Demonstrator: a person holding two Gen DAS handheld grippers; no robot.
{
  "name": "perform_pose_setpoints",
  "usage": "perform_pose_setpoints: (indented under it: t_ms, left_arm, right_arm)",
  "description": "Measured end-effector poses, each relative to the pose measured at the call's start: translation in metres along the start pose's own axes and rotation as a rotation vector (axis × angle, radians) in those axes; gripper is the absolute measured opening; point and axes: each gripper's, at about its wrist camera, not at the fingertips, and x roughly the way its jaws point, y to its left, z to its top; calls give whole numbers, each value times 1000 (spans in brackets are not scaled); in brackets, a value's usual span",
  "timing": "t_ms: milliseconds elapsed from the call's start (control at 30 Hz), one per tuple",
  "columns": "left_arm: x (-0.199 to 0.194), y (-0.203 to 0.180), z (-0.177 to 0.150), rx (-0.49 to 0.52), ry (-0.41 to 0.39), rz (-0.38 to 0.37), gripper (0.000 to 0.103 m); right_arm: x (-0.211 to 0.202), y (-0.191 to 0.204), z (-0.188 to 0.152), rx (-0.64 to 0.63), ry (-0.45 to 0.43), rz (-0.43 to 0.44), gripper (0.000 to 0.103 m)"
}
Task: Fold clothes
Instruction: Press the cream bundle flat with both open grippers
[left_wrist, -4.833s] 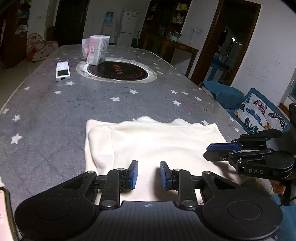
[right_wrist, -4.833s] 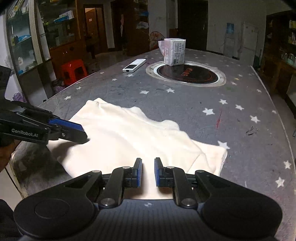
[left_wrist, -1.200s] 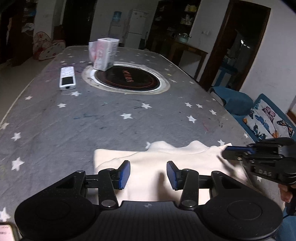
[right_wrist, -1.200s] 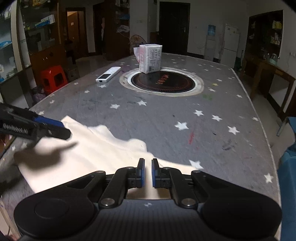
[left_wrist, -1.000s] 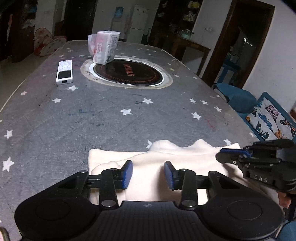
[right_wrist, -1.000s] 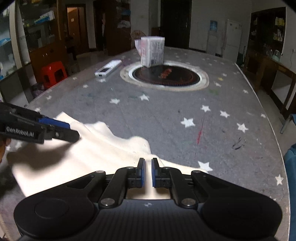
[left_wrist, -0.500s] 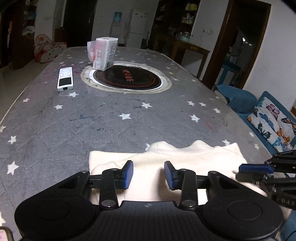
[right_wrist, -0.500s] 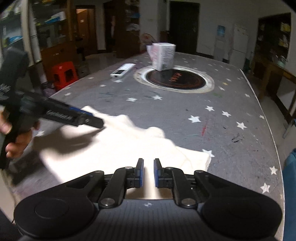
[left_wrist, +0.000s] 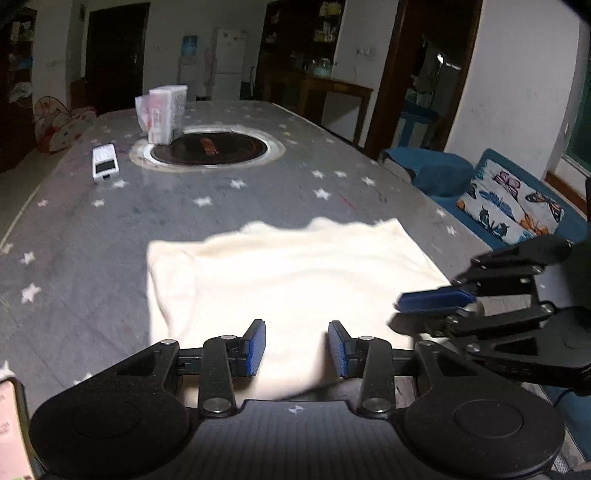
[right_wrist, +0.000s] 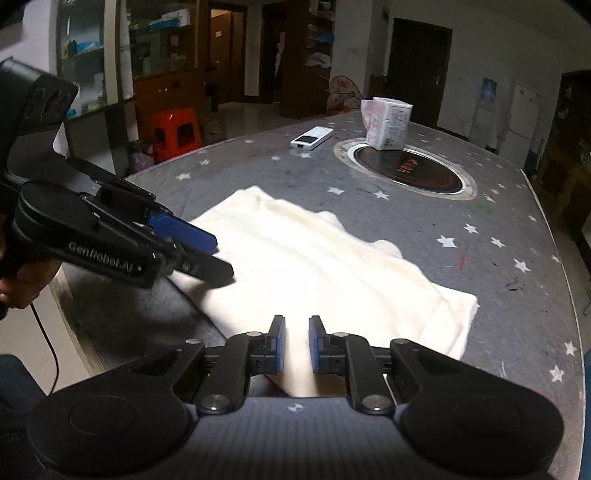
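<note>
Left wrist view: long grey table cover printed with white stars (left_wrist: 258, 192), round dark inset hotplate with a metal rim (left_wrist: 208, 149) far along it, white remote control (left_wrist: 105, 168) lying beside that rim, wrapped white packet of tissues (left_wrist: 162, 112) standing at its edge. Beyond: white fridge (left_wrist: 229, 68), dark wooden doorway (left_wrist: 410, 66), blue sofa with a butterfly-print cushion (left_wrist: 509, 206) along the right side of the table. Right wrist view: glass-fronted wooden shelving (right_wrist: 107, 59) and an orange plastic stool (right_wrist: 175, 134) off the table's left edge.

Cream folded garment of soft knit fabric (left_wrist: 295, 277) spread flat at the near end of the table, one narrow fold running down its left side. Left gripper with black frame and blue pads (left_wrist: 295, 345) poised over the garment's near edge, jaws parted wide, nothing between them. Right gripper of the same build (right_wrist: 295, 343) over the near right part of the cloth, jaws slightly apart, a narrow gap showing bright fabric beneath, nothing pinched. Seen from the left view, blue pads (left_wrist: 434, 300) of the right tool at the garment's right edge; contact with the cloth unclear.
</note>
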Motion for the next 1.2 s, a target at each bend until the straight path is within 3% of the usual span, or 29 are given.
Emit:
perform_pose_setpoints:
  t_ms: [267, 900, 1033, 1200]
  left_arm:
    - [3, -3, -7, 31, -4, 18, 41]
    - [4, -1, -7, 17, 2, 10, 44]
    - [4, -1, -7, 19, 2, 9, 45]
    - [4, 0, -6, 10, 7, 3, 46]
  right_arm:
    - [4, 8, -9, -44, -2, -35, 13]
    - [-29, -30, -22, 124, 1, -52, 14]
    - [-26, -40, -33, 175, 37, -54, 14]
    - [-26, -37, -32, 153, 39, -52, 14]
